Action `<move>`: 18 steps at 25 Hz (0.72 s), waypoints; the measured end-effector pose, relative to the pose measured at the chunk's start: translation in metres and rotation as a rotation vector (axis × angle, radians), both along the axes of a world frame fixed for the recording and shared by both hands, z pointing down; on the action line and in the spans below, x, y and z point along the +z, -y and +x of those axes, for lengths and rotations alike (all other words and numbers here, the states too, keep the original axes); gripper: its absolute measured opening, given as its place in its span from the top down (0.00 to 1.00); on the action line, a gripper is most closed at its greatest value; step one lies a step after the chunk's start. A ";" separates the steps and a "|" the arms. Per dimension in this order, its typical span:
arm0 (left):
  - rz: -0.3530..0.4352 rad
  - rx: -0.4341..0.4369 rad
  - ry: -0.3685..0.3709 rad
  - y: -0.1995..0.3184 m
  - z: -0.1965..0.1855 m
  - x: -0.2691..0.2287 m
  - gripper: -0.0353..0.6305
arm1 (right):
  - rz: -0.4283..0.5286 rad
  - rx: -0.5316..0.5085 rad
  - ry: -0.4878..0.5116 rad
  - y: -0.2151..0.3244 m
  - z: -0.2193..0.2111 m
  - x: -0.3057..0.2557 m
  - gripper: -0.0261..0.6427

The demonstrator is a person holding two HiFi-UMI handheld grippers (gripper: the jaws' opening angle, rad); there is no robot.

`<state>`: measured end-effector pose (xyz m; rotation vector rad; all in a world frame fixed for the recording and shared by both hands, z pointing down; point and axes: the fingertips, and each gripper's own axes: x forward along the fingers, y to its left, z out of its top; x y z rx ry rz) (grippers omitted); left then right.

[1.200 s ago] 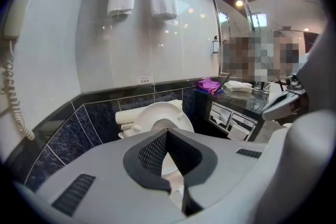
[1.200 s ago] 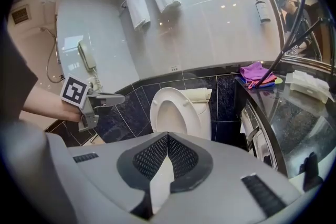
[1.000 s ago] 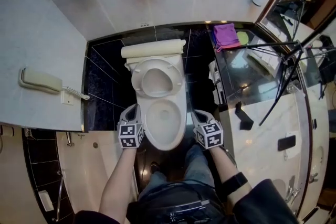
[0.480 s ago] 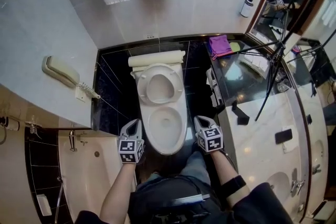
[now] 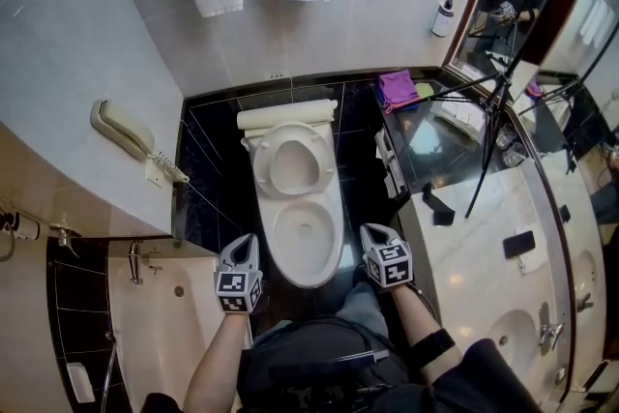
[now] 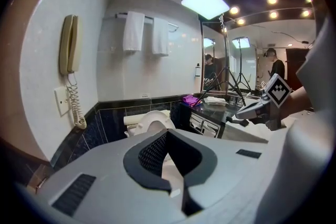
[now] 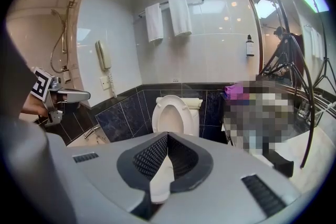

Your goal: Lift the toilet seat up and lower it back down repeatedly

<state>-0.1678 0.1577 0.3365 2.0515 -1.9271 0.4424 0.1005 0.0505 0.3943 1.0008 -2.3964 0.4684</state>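
Here, looking steeply down from the head view, a white toilet stands against a black-tiled wall, and the toilet seat [image 5: 288, 160] is up: its oval ring leans back against a cream ledge [image 5: 287, 116] behind it, and the open bowl [image 5: 308, 274] lies bare below. The left gripper [image 5: 248, 241] hangs just beside the bowl's front on one side and the right gripper [image 5: 370, 233] on the other, both apart from the seat and the bowl. Each gripper's own view shows its jaws clenched together with nothing between them, only the toilet beyond. The seat's long axis runs from the hinge at the back of the bowl up along the wall, so its front end points upward and its open ring faces the person. Judging from this, the lift half of a cycle is done and lowering comes next. That would call for one gripper to reach forward over the bowl to the seat's top edge, tip it toward the person, and ease it down rather than let it drop.
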 end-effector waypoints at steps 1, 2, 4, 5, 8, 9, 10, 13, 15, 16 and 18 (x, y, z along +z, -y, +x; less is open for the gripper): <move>0.001 0.001 0.000 -0.001 0.001 0.001 0.95 | 0.000 -0.001 -0.001 0.000 0.001 0.000 0.94; 0.002 0.003 0.002 -0.002 0.002 0.001 0.95 | -0.001 -0.001 -0.002 0.000 0.002 0.001 0.94; 0.002 0.006 0.010 -0.001 0.003 0.002 0.95 | -0.001 -0.001 -0.003 0.002 0.002 0.001 0.94; 0.002 0.007 0.012 0.000 0.003 0.002 0.95 | 0.000 -0.002 -0.003 0.003 0.002 0.001 0.94; 0.002 0.013 0.017 0.004 0.005 0.003 0.95 | 0.007 -0.006 -0.003 0.007 0.001 0.001 0.94; 0.001 0.014 0.018 0.006 0.005 0.004 0.95 | 0.011 -0.009 -0.006 0.008 0.000 0.000 0.94; 0.001 0.016 0.017 0.008 0.006 0.004 0.95 | 0.017 -0.013 -0.011 0.010 0.000 0.000 0.93; -0.008 0.020 0.004 0.012 0.009 0.006 0.95 | 0.052 -0.039 -0.045 0.016 -0.003 -0.002 0.93; -0.015 0.016 -0.003 0.016 0.009 0.009 0.95 | 0.084 -0.066 -0.081 0.023 -0.008 -0.007 0.93; -0.016 0.011 -0.002 0.018 0.008 0.012 0.95 | 0.098 -0.079 -0.097 0.028 -0.011 -0.010 0.93; -0.021 0.011 0.014 0.025 0.006 0.015 0.95 | 0.126 -0.097 -0.125 0.042 -0.019 -0.017 0.93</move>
